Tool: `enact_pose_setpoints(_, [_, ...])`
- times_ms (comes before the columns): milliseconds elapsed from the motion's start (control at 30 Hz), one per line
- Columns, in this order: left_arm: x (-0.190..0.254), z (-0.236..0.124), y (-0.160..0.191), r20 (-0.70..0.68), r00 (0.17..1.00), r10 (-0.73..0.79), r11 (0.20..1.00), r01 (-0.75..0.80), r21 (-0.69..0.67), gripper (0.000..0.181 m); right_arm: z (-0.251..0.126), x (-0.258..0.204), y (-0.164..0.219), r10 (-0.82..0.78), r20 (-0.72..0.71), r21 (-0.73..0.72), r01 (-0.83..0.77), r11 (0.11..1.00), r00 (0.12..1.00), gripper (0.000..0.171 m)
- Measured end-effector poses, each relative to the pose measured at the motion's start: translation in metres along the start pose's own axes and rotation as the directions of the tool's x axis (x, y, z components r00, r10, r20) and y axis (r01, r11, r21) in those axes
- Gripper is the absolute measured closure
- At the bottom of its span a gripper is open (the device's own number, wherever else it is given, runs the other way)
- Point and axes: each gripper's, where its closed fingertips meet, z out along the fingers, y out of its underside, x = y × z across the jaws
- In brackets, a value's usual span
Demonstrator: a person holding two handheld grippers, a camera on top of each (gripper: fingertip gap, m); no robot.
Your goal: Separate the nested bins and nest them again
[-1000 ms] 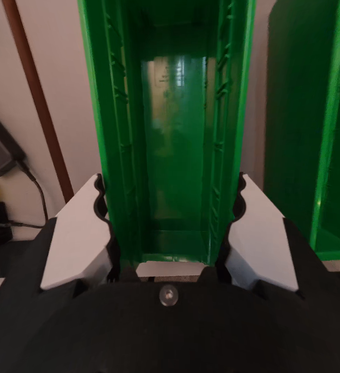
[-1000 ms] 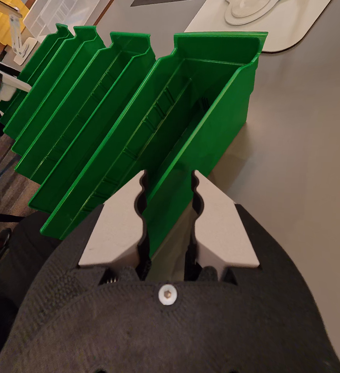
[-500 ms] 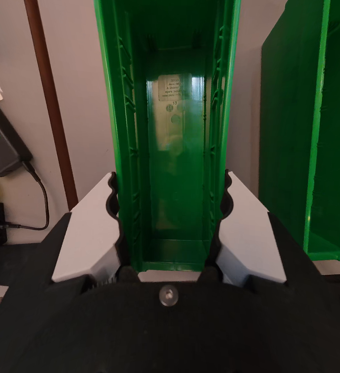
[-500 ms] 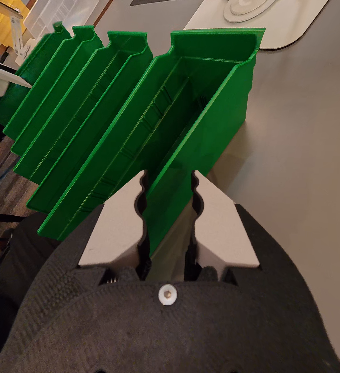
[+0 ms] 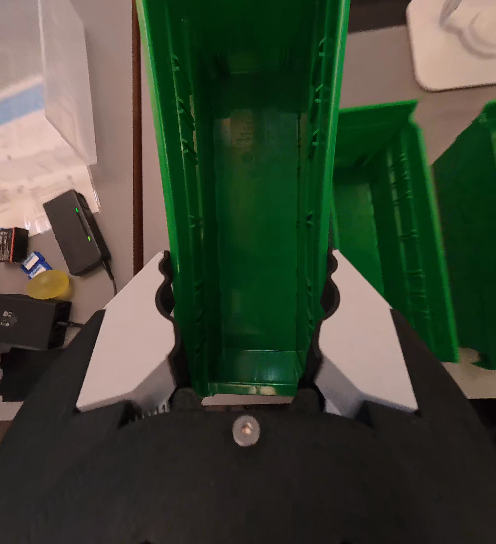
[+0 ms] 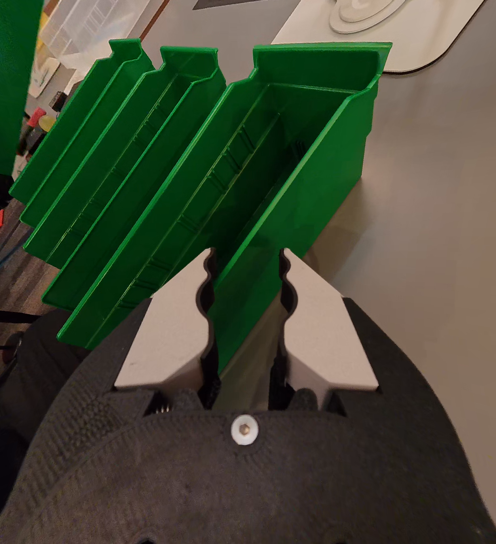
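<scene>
Your left gripper (image 5: 248,297) clamps a narrow green bin (image 5: 255,206) by both side walls; the bin looks lifted and holds nothing. Your right gripper (image 6: 246,259) straddles the near wall of the nearest bin (image 6: 270,164), jaws apart. Beyond, two more empty bins (image 6: 123,164) stand on the grey table (image 6: 432,206).

Bare grey table (image 6: 435,206) right of the nearest bin (image 6: 338,164), green bins (image 6: 117,153) crowding the left
</scene>
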Motion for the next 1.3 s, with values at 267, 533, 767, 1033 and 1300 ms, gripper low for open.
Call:
enact_pose_setpoints(267, [0.091, -0.02, -0.011, -0.133, 0.991, 0.015, 1.0, -0.013, 0.016, 0.077, 0.0, -0.001, 0.0, -0.003, 0.006, -0.002, 0.003, 1.0, 1.0, 0.13])
enact_pose_setpoints(533, [0.13, -0.012, -0.01, -0.122, 0.992, 0.043, 0.998, -0.047, -0.032, 0.077, -0.003, 0.001, -0.002, 0.0, 0.006, 0.007, 0.0, 1.0, 1.0, 0.13])
enact_pose_setpoints(767, [0.149, -0.001, -0.008, -0.138, 0.99, 0.003, 0.999, -0.011, -0.052, 0.076, -0.001, 0.0, -0.002, 0.003, 0.014, 0.004, -0.003, 1.0, 1.0, 0.13])
enact_pose_setpoints(1033, [0.129, 0.036, 0.02, -0.052, 0.998, -0.045, 0.99, 0.037, -0.133, 0.075, -0.004, 0.002, -0.003, 0.009, 0.016, 0.008, -0.009, 1.0, 1.0, 0.129])
enact_pose_setpoints(1300, [0.117, 0.07, 0.039, -0.006, 0.999, 0.044, 0.972, -0.044, -0.231, 0.071, -0.002, 0.002, -0.001, 0.009, 0.017, 0.001, -0.009, 1.0, 1.0, 0.129])
